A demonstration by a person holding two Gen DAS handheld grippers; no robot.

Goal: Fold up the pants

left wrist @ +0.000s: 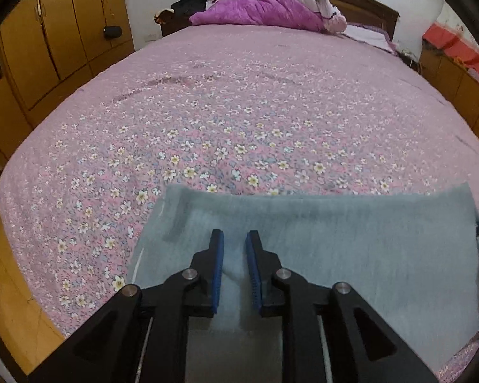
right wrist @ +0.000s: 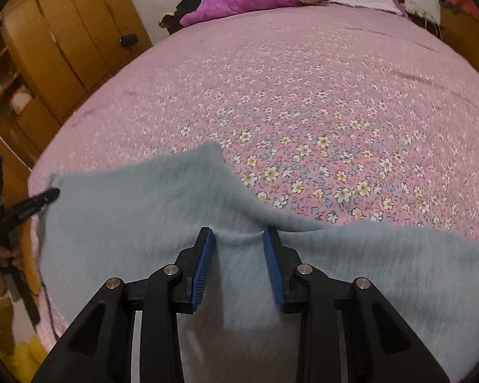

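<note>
The grey fleece pants (left wrist: 351, 249) lie folded on the near end of the pink floral bed (left wrist: 233, 121). My left gripper (left wrist: 234, 239) hovers over their left part, jaws a narrow gap apart, holding nothing. In the right wrist view the pants (right wrist: 127, 223) spread across the near edge with one corner raised toward the bed's middle. My right gripper (right wrist: 239, 234) is open over the cloth's far edge, fabric lying between and under the blue pads (right wrist: 204, 265). The left gripper (right wrist: 32, 206) shows at the far left, by the cloth's left edge.
A purple and white quilt (left wrist: 271, 6) is piled at the wooden headboard (left wrist: 367, 0). Wooden wardrobes (left wrist: 57, 32) stand left of the bed, a low cabinet with red cloth (left wrist: 456, 51) at the right. The bedspread (right wrist: 303, 79) stretches beyond the pants.
</note>
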